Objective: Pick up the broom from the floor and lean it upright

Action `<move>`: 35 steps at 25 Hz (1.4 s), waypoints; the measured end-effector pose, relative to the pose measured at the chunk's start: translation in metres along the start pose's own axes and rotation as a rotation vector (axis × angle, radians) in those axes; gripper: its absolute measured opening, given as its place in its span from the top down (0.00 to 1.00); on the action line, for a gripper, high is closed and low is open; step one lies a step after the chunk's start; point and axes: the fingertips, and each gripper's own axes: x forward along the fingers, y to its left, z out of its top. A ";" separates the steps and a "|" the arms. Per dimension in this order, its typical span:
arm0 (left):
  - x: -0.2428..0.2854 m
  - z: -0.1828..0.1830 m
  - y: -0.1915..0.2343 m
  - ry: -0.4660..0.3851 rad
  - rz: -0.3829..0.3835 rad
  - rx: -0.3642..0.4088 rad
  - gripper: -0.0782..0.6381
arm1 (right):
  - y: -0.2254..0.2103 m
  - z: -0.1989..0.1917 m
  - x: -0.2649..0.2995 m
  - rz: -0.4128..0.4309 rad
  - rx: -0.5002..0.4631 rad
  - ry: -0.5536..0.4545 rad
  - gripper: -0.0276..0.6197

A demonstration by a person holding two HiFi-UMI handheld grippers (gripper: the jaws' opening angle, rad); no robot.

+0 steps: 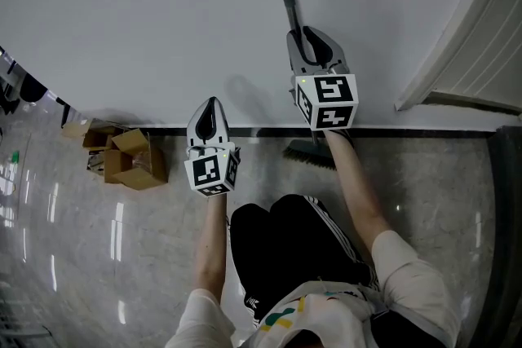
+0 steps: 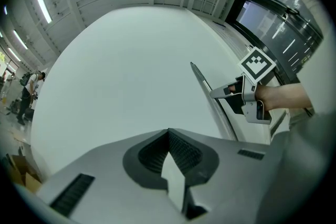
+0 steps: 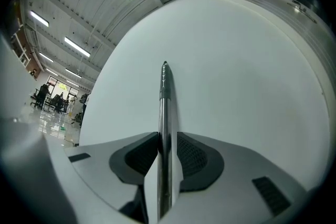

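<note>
at right gripper [image 3: 166,139], broom [image 3: 165,97] between jaws

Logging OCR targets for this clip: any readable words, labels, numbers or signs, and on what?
None readable in any view.
Cubes on left gripper and right gripper: black-and-white square markers only, no letters or digits.
Cardboard boxes: no print legible.
Person's shirt: coloured graphic, too blurred to read.
Broom: bare handle, no label showing.
</note>
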 end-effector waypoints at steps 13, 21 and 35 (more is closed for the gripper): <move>0.000 0.035 -0.001 -0.038 -0.024 -0.038 0.83 | 0.036 0.049 -0.034 0.138 0.058 -0.095 0.76; -0.017 0.039 -0.004 -0.024 -0.018 -0.119 0.83 | 0.074 0.034 -0.053 0.220 0.056 -0.054 0.89; -0.027 -0.004 -0.014 0.028 -0.049 -0.093 0.83 | 0.119 -0.064 -0.076 0.354 0.153 0.118 0.94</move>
